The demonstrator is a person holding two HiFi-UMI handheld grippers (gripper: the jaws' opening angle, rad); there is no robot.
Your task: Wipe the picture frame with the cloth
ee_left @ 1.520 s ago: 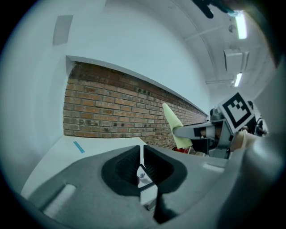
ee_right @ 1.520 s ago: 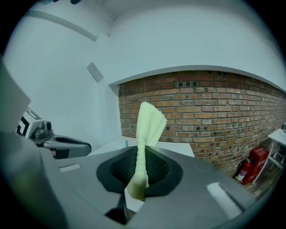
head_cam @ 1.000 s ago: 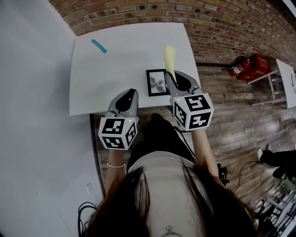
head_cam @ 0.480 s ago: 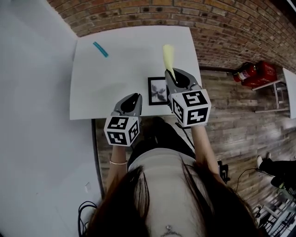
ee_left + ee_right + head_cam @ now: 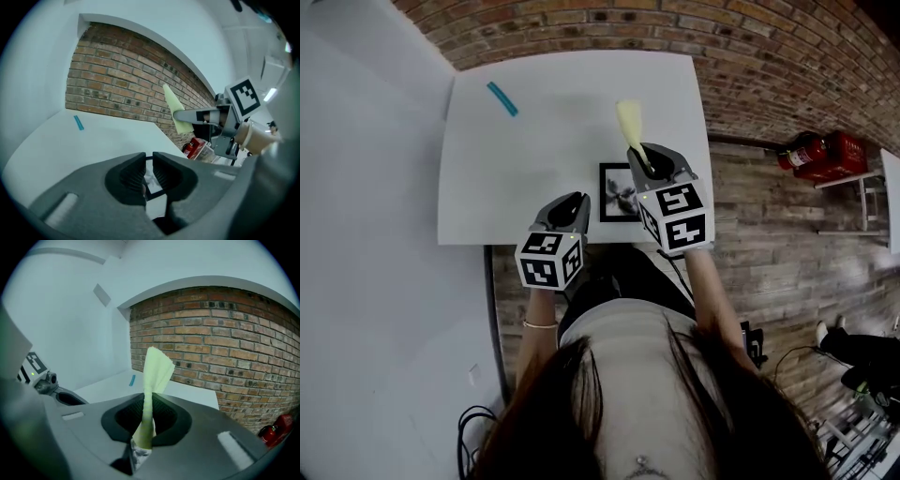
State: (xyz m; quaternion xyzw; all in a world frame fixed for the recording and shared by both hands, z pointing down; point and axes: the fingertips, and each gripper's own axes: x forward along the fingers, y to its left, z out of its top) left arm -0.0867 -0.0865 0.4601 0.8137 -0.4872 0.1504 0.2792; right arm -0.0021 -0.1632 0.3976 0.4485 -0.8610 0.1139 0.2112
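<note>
Yellow-green cloth [image 5: 154,373] is sitting clamped between the jaws of the right gripper [image 5: 149,414], its free end standing up past the tips. Left gripper [image 5: 148,161] is carrying nothing: its jaws have just been opening and are now standing a narrow gap apart, with the picture frame [image 5: 153,186] showing through that gap, beyond them and untouched. Compared with a second ago, both grippers are lower and closer over the near side of the white table [image 5: 534,122]. In the head view the left gripper [image 5: 570,202] is hanging just left of the frame [image 5: 614,187], and the right gripper [image 5: 650,157] is crossing the frame's right edge, cloth [image 5: 629,120] pointing beyond it. Frame is lying flat by the near table edge, unmoved; a blue strip [image 5: 502,98] is lying well apart. Judging: the left looks to be readying to steady the frame; wiping is not yet starting.
</note>
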